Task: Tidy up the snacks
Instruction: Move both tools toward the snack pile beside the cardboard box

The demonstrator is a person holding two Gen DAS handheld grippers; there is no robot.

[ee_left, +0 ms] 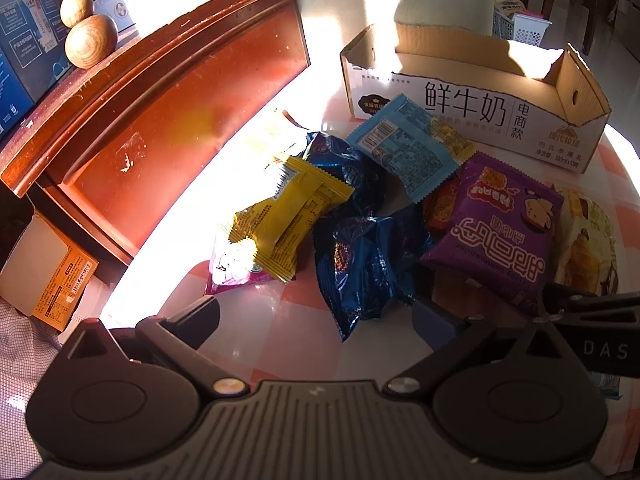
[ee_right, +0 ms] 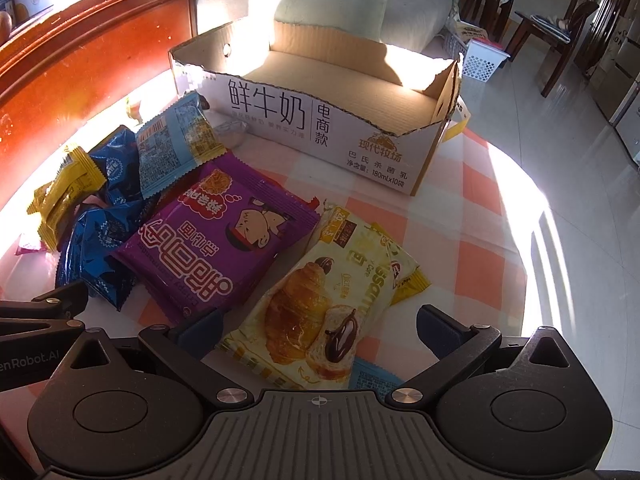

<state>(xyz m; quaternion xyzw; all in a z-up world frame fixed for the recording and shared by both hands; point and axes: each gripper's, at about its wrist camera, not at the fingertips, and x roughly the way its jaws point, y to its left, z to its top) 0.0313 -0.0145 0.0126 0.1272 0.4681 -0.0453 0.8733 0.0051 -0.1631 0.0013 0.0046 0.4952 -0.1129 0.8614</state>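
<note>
On the checked bench (ee_right: 480,264), snack packets heaped before an empty box (ee_right: 320,128). Both claws released: right claw (ee_right: 320,332) astride the croissant packet (ee_right: 320,304), left claw (ee_left: 320,320) near blue packets (ee_left: 360,264). Best pinched mid-packet, then lifted clear.

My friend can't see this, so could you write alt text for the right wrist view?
An open claw hovers over a croissant packet on a checked table. A purple snack packet lies beside it, an empty cardboard box behind.

Both wrist views look down, close; shared snack pile (ee_left: 360,216), carton (ee_right: 320,120)
</note>
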